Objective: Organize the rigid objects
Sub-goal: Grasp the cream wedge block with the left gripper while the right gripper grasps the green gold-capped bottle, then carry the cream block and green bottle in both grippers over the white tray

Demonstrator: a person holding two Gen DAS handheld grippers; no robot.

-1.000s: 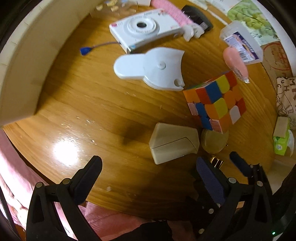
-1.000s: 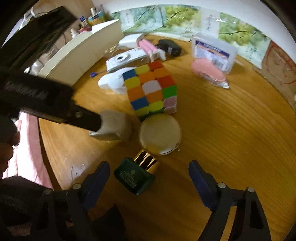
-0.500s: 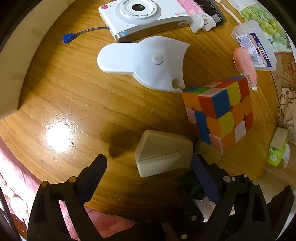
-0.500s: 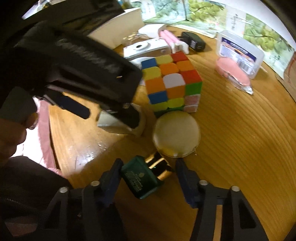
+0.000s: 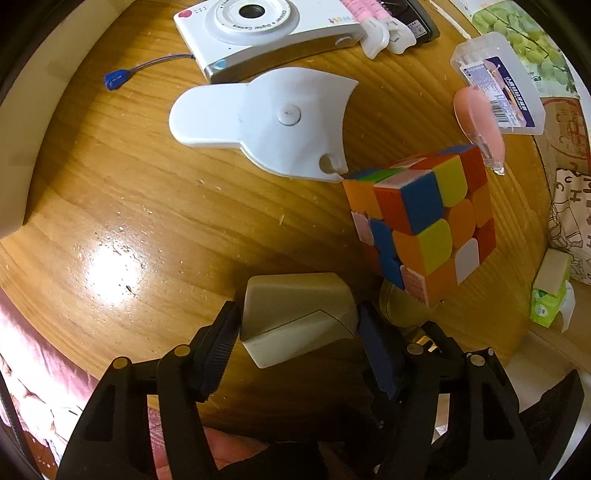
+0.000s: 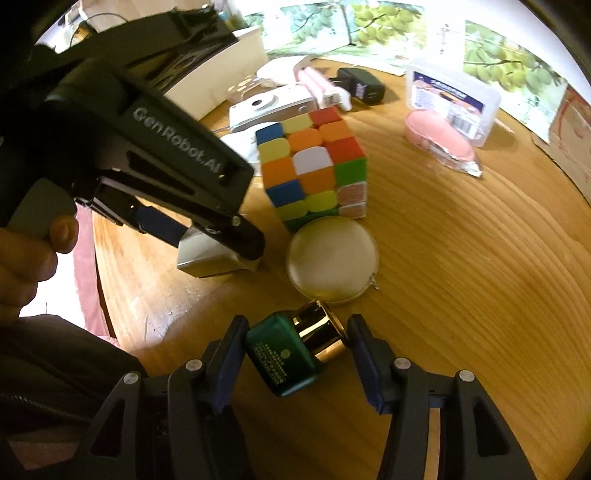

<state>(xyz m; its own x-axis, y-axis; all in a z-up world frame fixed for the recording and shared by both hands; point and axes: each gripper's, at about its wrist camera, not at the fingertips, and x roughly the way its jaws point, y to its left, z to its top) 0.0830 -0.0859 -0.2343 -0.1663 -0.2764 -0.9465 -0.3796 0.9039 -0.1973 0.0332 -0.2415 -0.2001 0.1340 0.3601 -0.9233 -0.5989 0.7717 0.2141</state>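
A: Start at the left of the left wrist view. What's there?

B: Bare, glossy round wooden table (image 5: 110,206). At the top sits a white compact camera (image 5: 266,33), and below it a flat white plastic piece with a round boss (image 5: 266,122). At the lower centre is the task's thing: a cream, wedge-shaped plastic box (image 5: 295,317), resting on the wood.

A: And the left gripper (image 5: 295,332)?

B: Its jaws have just been closing, and the box is between them. The ribbed left pad meets the box's side and the right pad sits against the other side, so I read it as gripping the box.

A: Further right?

B: A multicoloured puzzle cube (image 5: 424,225) stands just right of the box, with a round cream compact (image 5: 399,306) tucked under its lower corner.

A: In the right wrist view?

B: At the bottom centre, the right gripper (image 6: 295,350) is closed on a dark green jar with a gold cap (image 6: 295,350), which lies tilted between the pads. Its jaws have also just been closing.

A: So which step is this?

B: Grasping, I'd judge: both items pinched, neither plainly lifted. Next calls for a straight lift, clear of the cube and compact nearby. Where they belong I cannot tell.
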